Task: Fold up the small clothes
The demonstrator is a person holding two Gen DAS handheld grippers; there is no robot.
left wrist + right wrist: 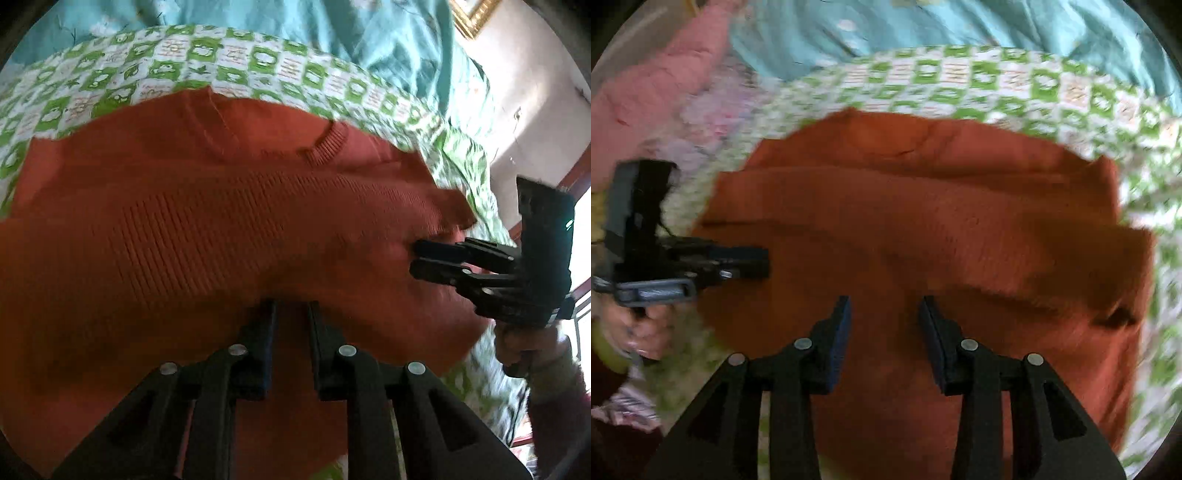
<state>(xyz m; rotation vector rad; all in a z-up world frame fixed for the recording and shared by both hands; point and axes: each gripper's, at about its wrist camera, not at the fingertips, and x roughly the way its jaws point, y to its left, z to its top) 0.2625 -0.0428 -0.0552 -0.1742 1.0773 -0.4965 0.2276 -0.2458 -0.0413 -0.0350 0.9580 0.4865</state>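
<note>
- Left wrist view is looking close down over the sweater [221, 221], facing twelve o'clock.
- Right wrist view is doing likewise, sharing the sweater [923, 229].

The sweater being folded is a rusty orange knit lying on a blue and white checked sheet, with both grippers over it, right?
Nearly. The rusty orange sweater and both grippers, left gripper and right gripper, are as you say, but the checked sheet is green and white, not blue and white. The left wrist view shows it clearly; the plain teal cloth lies beyond it.
</note>
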